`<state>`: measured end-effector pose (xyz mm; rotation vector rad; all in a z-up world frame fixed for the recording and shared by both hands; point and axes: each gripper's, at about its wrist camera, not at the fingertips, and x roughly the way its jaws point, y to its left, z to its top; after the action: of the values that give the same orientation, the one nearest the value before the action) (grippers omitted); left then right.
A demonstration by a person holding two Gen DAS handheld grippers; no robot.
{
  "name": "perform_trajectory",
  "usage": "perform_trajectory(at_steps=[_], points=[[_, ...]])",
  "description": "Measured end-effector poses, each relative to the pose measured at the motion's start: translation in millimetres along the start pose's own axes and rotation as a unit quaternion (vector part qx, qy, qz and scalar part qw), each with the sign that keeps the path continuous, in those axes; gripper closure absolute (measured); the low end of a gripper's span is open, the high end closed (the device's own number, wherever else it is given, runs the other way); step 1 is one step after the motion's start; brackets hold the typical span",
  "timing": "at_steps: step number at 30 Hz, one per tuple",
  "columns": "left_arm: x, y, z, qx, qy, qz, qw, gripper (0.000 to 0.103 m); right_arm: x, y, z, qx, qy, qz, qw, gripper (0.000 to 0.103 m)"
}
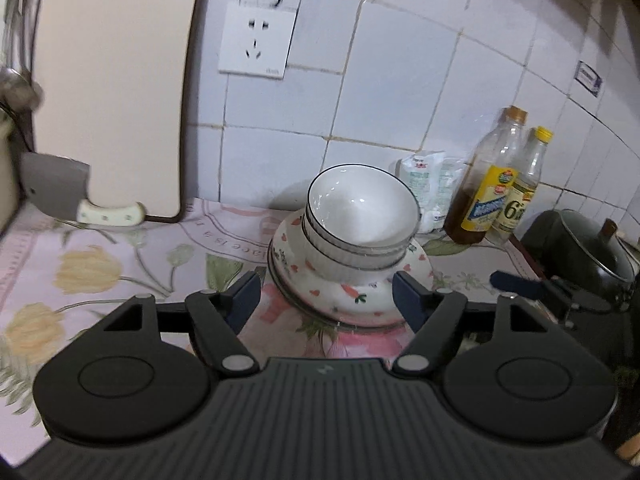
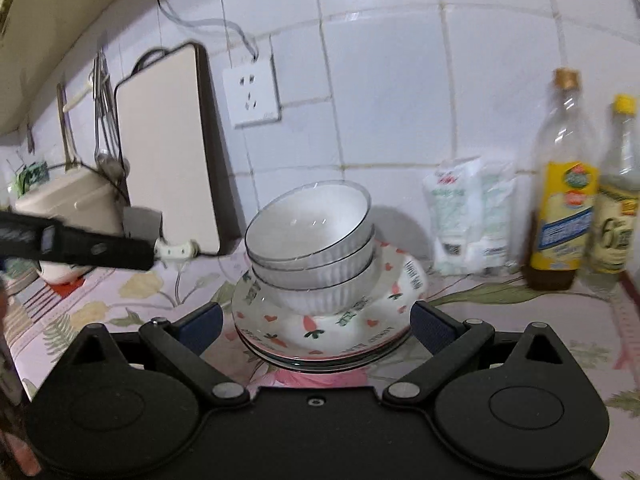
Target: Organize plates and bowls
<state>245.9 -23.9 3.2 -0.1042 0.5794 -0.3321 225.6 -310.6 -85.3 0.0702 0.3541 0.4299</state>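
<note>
A stack of white ribbed bowls [image 1: 362, 220] with dark rims sits nested on a pile of plates [image 1: 352, 296] printed with carrots and hearts, on the floral counter by the tiled wall. My left gripper [image 1: 326, 294] is open and empty, its pads on either side of the plates' near edge. The same bowls [image 2: 310, 236] and plates [image 2: 320, 330] show in the right wrist view. My right gripper [image 2: 316, 326] is open and empty, its pads flanking the plates. The right gripper also shows at the right of the left wrist view [image 1: 532, 286].
A cutting board [image 1: 116, 88] leans on the wall at left with a cleaver [image 1: 60, 192] at its foot. Two bottles [image 1: 496, 188] and a white packet [image 1: 430, 184] stand at the right. A dark pot [image 1: 588, 244] sits far right. A wall socket [image 1: 258, 40] is above.
</note>
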Motion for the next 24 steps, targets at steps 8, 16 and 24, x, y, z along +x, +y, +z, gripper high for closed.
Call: perform_trajectory(at_steps=[8, 16, 24], points=[[-60.5, -22.2, -22.1, 0.012, -0.039, 0.002, 0.9992, 0.022, -56.5, 22.6, -2.8, -0.023, -0.018, -0.042, 0.999, 0.001], [-89.9, -30.3, -45.0, 0.016, -0.036, 0.019, 0.9991, 0.021, -106.7, 39.5, -9.0, -0.015, -0.033, -0.061, 0.997, 0.001], [-112.8, -31.0, -72.5, 0.026, -0.044, 0.044, 0.9978, 0.016, -127.6, 40.7, -28.4, 0.029, -0.032, -0.085, 0.995, 0.001]])
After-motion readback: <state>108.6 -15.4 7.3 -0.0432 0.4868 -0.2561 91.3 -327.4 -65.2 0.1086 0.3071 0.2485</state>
